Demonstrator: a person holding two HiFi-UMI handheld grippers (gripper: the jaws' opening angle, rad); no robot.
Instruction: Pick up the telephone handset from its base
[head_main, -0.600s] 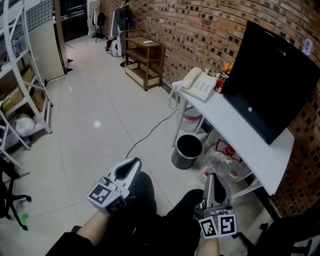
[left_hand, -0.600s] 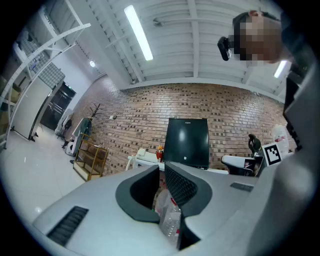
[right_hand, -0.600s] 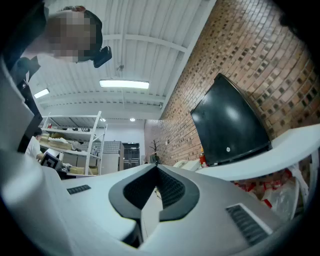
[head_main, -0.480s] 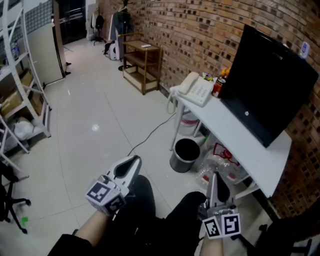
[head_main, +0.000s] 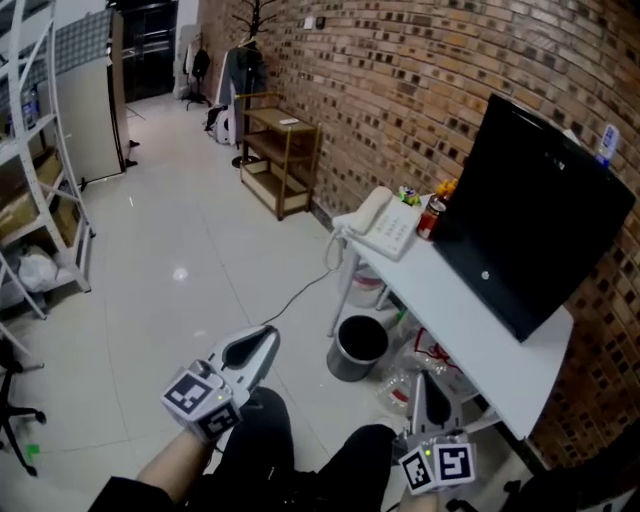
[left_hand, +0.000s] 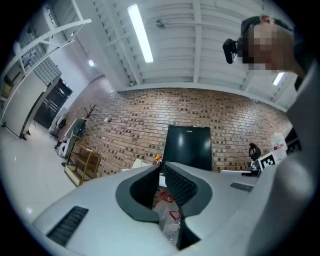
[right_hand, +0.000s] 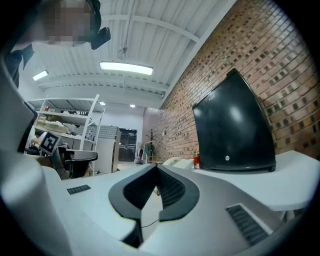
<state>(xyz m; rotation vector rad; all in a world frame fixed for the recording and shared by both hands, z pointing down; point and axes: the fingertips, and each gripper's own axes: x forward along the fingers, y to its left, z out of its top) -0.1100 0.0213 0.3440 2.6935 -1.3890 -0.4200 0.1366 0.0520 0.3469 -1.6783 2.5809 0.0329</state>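
Observation:
A cream telephone (head_main: 388, 226) sits on the near-left end of a white table (head_main: 470, 322), its handset (head_main: 366, 212) resting on the base. In the right gripper view the telephone (right_hand: 175, 161) shows small and far off, and in the left gripper view the telephone (left_hand: 139, 162) is a pale shape. My left gripper (head_main: 268, 333) hangs low over the floor, well short of the table, jaws together and empty (left_hand: 161, 168). My right gripper (head_main: 419, 354) is beside the table's near side, also closed on nothing (right_hand: 156, 167).
A large black monitor (head_main: 535, 220) fills the table behind the phone, with a red can (head_main: 431, 216) between them. Under the table stand a dark bin (head_main: 355, 347) and plastic bags (head_main: 415, 370). A cable (head_main: 290, 295) runs over the floor. A wooden shelf (head_main: 278, 160) stands along the brick wall.
The head view has shifted: table and telephone now sit lower in the picture and the grippers nearer its bottom edge. Both grippers keep their pose and stay closed.

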